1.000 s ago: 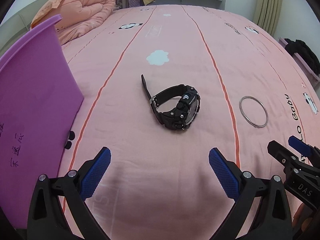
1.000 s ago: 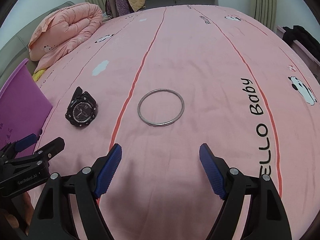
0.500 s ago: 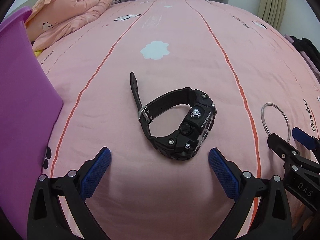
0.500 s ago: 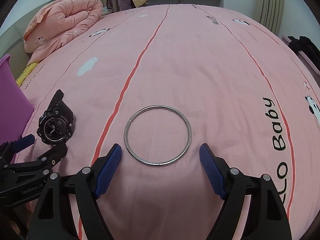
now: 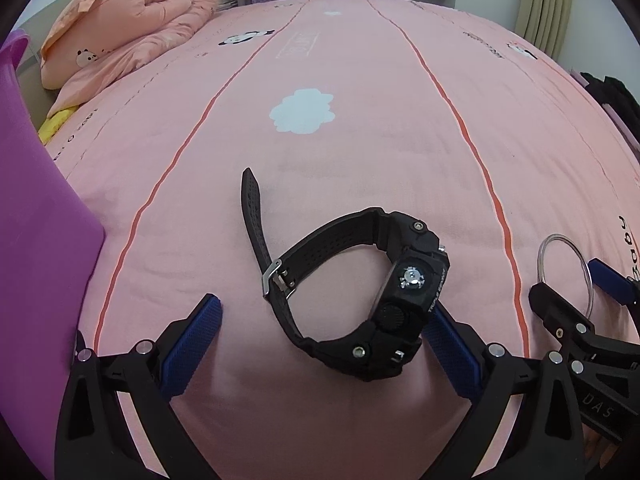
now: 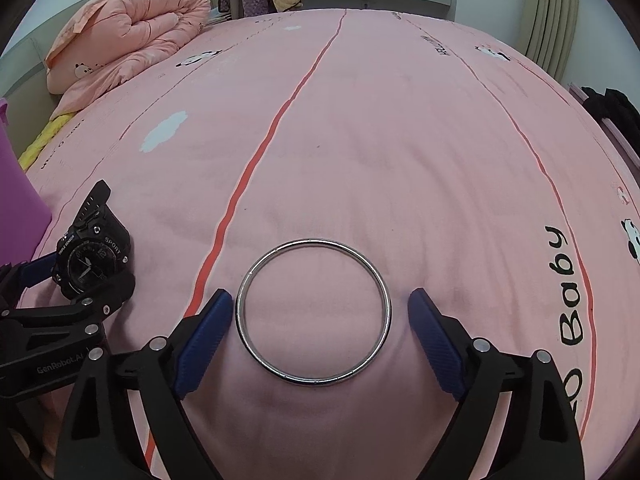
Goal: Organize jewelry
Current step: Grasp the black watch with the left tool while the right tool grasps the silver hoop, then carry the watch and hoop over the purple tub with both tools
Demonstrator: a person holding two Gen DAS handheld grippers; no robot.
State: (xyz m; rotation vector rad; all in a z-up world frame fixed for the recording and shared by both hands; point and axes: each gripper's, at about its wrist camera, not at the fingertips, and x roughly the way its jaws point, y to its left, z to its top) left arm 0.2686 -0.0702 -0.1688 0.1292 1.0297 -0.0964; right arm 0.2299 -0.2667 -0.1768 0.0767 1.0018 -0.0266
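Note:
A black sport watch (image 5: 356, 296) lies on its side on the pink bedsheet, its case between the blue pads of my open left gripper (image 5: 320, 320); the right pad touches or nearly touches the case. The watch also shows at the left of the right wrist view (image 6: 94, 256). A silver bangle (image 6: 314, 312) lies flat between the pads of my open right gripper (image 6: 320, 312), the left pad close to its rim. In the left wrist view the bangle (image 5: 564, 268) sits at the right, partly behind the right gripper's fingers (image 5: 560, 312).
A purple box lid or wall (image 5: 36, 240) stands at the left edge. A folded peach duvet (image 5: 132, 24) lies at the far left of the bed. Dark clothing (image 6: 612, 108) lies off the bed's right side. Curtains and a window stand at the back.
Both grippers have moved forward and down. The watch now sits between the left pads and the bangle between the right pads. Both stay open.

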